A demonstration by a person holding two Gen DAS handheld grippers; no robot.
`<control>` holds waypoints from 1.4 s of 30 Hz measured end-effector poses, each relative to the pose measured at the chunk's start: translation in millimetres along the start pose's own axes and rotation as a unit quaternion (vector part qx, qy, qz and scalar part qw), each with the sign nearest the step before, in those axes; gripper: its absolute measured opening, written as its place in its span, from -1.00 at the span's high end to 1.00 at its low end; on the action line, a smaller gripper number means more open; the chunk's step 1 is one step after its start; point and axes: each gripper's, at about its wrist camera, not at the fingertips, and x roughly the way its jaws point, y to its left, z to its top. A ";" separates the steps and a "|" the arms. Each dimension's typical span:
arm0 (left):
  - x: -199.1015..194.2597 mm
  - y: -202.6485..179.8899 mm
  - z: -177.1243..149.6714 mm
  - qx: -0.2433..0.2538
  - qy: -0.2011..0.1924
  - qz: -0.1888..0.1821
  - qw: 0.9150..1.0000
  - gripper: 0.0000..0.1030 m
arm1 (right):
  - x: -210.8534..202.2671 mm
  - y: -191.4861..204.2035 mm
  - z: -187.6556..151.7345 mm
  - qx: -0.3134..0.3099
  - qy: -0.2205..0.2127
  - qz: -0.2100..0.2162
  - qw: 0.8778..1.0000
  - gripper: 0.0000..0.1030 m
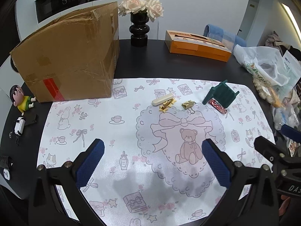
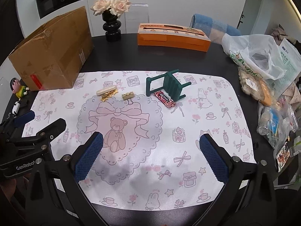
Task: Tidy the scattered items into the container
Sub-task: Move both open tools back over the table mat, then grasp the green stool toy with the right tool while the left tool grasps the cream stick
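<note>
I see left gripper (image 1: 153,166) wide open, empty | right gripper (image 2: 150,160) wide open, empty | toy chair (image 2: 167,85) tipped touching candy (image 2: 165,100) on mat (image 2: 216,131)

Small things in a row across the far half of a mat on the counter.

On the mat (image 2: 188,135), from left to right, lie an eraser (image 2: 106,91) on top of a clip (image 2: 108,96), a binder clip (image 2: 128,96), a candy bar (image 2: 165,99) and a tipped-over toy chair (image 2: 167,85) touching the candy. The cardboard box (image 2: 50,50) stands at the mat's far left corner, a figurine (image 2: 18,89) left of it. Behind the mat stand a vase (image 2: 112,29) and a tissue box (image 2: 173,37); bags (image 2: 263,60) pile up on the right.
</note>
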 end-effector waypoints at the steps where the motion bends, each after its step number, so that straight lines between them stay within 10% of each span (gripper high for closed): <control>1: 0.1 -0.2 -0.6 0.001 0.001 0.000 1.000 -1.00 | -0.1 -0.1 -0.1 0.002 -0.001 0.001 1.000 -1.00; 23: 12.2 -6.6 4.5 0.006 0.002 -0.014 1.000 -1.00 | 9.0 -2.8 10.9 0.008 0.000 0.004 1.000 -1.00; 42: 97.7 -9.0 50.9 0.043 0.036 -0.043 0.997 -1.00 | 112.0 -43.2 57.3 -0.043 0.059 0.018 0.997 -1.00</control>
